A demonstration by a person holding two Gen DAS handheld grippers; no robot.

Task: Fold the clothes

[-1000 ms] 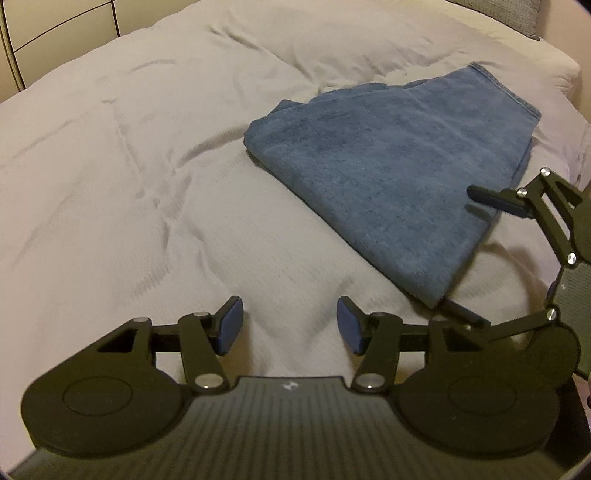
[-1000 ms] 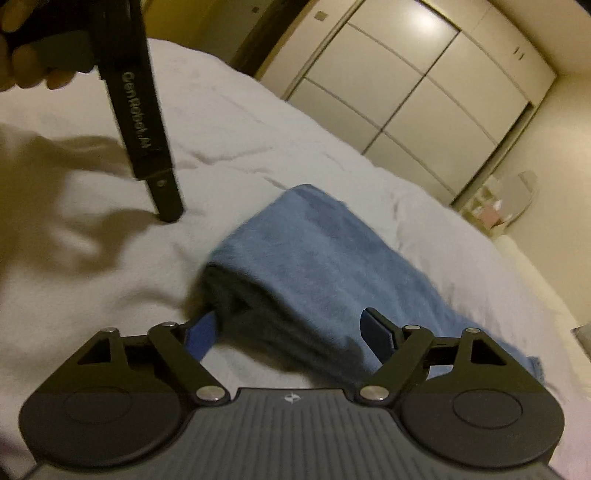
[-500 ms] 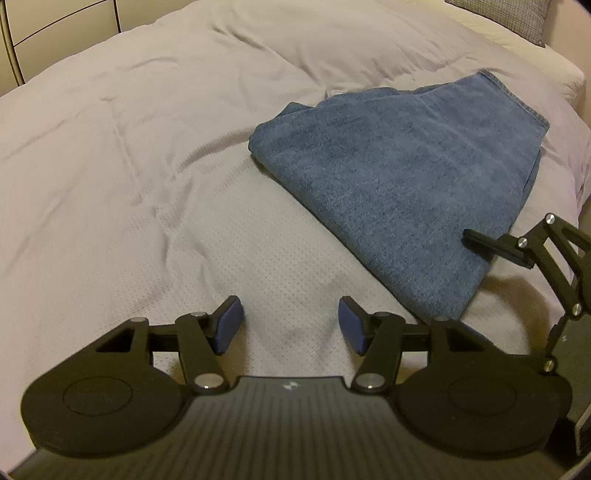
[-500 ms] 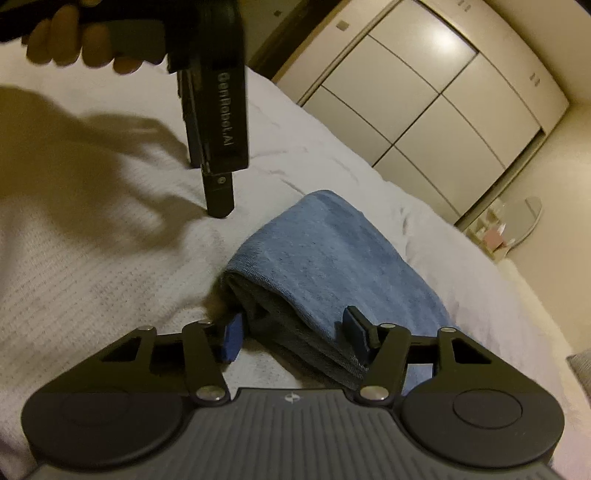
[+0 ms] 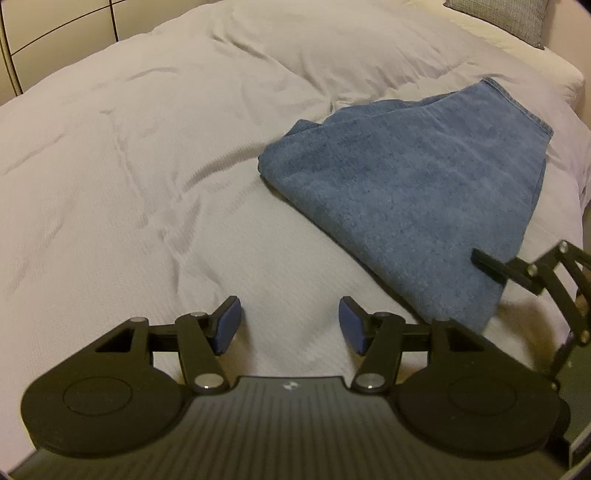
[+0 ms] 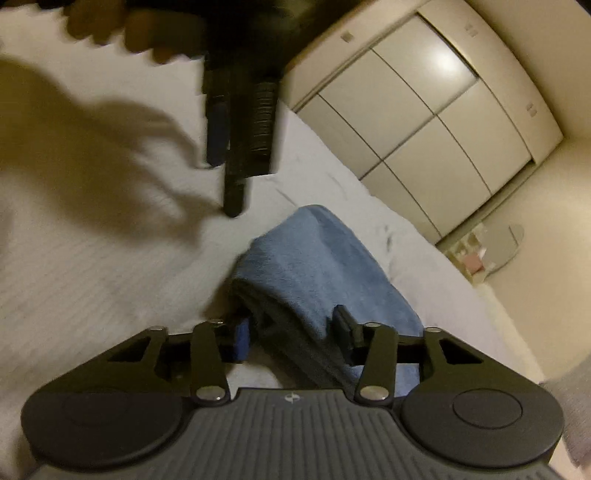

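Note:
A folded blue towel lies on the white bed cover, right of centre in the left wrist view. My right gripper straddles the towel's thick near corner. Its jaws are closing, with one pad against the folded edge and the other on the top layer. From the left wrist view, one of its fingers rests on top of that corner. My left gripper hovers open over bare bed cover beside the towel, with nothing between its pads. It shows blurred at the top of the right wrist view.
A person's hand holds the left gripper. Pale wardrobe doors stand beyond the bed. A grey pillow lies at the bed's far right end. A small shelf with items stands by the wall.
The right gripper's jaws have narrowed around the towel's near corner. The right gripper has rolled a little and come in lower. The left gripper has shifted rightward in the right wrist view.

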